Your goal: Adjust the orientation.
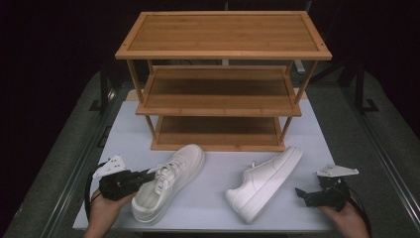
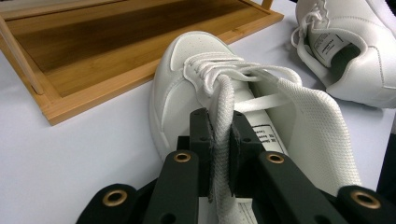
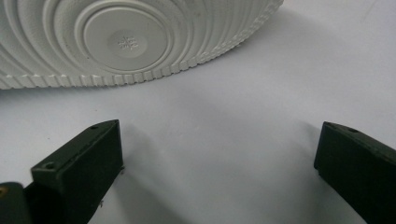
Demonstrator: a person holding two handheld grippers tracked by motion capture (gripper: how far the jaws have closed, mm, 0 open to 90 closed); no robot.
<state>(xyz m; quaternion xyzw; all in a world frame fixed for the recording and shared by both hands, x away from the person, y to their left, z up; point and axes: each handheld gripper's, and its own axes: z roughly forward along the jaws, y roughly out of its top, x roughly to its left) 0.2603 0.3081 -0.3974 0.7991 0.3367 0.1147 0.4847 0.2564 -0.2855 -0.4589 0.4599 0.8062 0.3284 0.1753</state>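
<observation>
Two white sneakers lie on the white table in front of a bamboo rack. My left gripper (image 1: 148, 174) is shut on the collar edge of the left sneaker (image 1: 171, 181), toe pointing at the rack. In the left gripper view the pads of the left gripper (image 2: 222, 126) pinch the padded rim of that sneaker (image 2: 187, 79). The right sneaker (image 1: 265, 181) lies tipped, its ribbed sole (image 3: 121, 42) turned toward my right gripper (image 1: 299, 192). The right gripper (image 3: 219, 154) stands open just above the table, a short way from the sole, with nothing between its fingers.
A three-tier bamboo shoe rack (image 1: 223, 106) stands at the back of the white table top (image 1: 213, 203); its bottom shelf (image 2: 93, 56) is just beyond the left sneaker's toe. The second sneaker (image 2: 355, 51) lies to the right of the held one.
</observation>
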